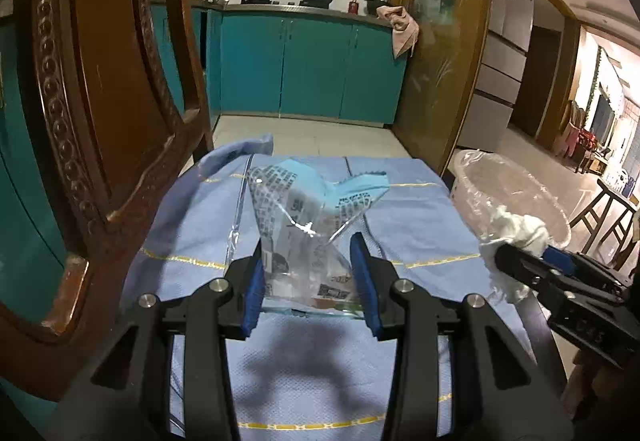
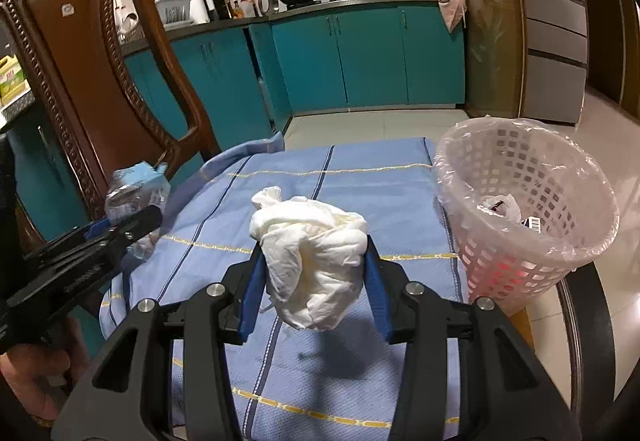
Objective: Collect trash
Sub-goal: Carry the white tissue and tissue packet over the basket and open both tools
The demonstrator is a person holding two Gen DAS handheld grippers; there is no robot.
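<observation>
Kitchen, lined basket, scraps inside

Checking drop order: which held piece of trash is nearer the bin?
The white crumpled tissue in the right gripper; it's beside the lined basket. The clear plastic wrapper in the left gripper is farther.

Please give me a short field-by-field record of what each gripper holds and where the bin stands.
left gripper: shut on the clear printed plastic wrapper, lifted above the cloth
right gripper: shut on the crumpled white tissue wad, held above the cloth
waste basket: white lattice, clear liner, at the table's right edge, some trash already inside
surface: blue checked tablecloth
nearby: wooden chair on the left
</observation>
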